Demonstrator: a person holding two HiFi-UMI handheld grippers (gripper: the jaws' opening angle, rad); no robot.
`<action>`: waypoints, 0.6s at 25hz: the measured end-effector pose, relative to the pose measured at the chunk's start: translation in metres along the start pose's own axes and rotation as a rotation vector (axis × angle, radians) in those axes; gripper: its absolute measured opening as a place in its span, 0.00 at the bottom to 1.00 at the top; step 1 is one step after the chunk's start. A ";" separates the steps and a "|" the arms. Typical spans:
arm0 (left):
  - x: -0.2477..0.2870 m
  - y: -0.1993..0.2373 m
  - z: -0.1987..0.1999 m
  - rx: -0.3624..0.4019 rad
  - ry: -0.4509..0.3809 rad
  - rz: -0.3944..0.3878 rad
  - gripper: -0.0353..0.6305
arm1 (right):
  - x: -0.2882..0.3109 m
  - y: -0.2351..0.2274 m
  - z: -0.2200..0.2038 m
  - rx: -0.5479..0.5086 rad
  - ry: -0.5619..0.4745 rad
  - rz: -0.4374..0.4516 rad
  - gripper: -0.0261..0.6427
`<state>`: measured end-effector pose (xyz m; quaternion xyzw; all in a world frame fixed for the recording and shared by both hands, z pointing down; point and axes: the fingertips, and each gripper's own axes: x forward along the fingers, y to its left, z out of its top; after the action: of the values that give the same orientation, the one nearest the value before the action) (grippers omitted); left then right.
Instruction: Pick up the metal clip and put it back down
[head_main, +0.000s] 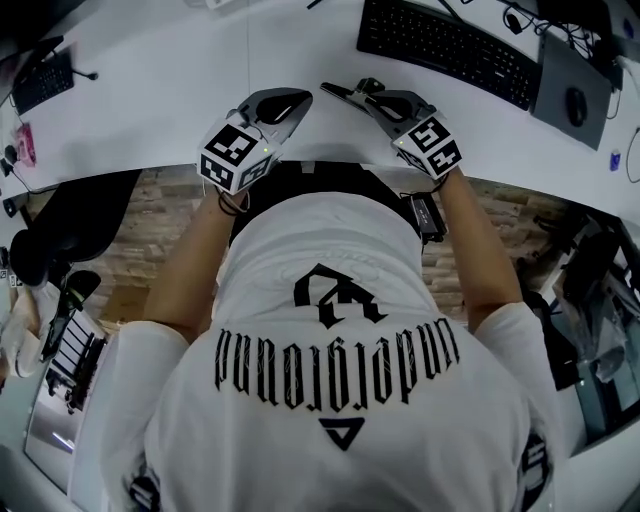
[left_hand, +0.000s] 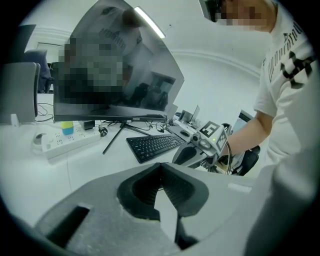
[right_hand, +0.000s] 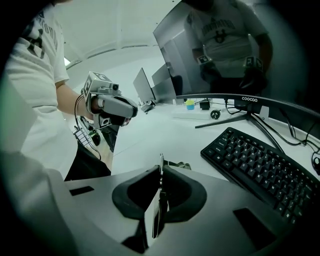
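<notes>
Right gripper view: right tool (right_hand: 161, 172) pinches metal clip (right_hand: 155, 214). Prob thin, stiff, slick; grip flat faces. Left tool (left_hand: 161, 165) closed, empty

The desk (head_main: 150, 110) was white, and the keyboard (head_main: 445, 45) near its far edge was black. The left gripper (head_main: 298, 98) and the right gripper (head_main: 333, 90) had grey shells with black pads (right_hand: 180, 195), and their marker cubes (head_main: 235, 155) bore black-and-white square patterns. The metal clip (right_hand: 160, 167) was silvery-grey. The T-shirt (head_main: 340, 400) was white with black gothic lettering. The floor (head_main: 150, 230) showed a brown-and-beige brick pattern. The power strip (left_hand: 70, 142) was white.
</notes>
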<state>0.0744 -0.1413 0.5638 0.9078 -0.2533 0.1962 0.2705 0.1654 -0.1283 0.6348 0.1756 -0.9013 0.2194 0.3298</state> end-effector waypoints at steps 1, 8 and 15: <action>-0.004 0.001 0.003 0.004 -0.008 -0.002 0.07 | -0.001 0.000 0.006 -0.007 -0.002 -0.009 0.08; -0.044 0.005 0.029 0.035 -0.091 0.027 0.07 | -0.026 0.017 0.058 -0.042 -0.056 -0.101 0.08; -0.106 0.005 0.059 0.067 -0.174 0.053 0.07 | -0.059 0.047 0.115 -0.064 -0.122 -0.193 0.08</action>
<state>-0.0001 -0.1425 0.4674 0.9230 -0.2933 0.1320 0.2114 0.1262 -0.1372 0.5033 0.2640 -0.9050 0.1466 0.2996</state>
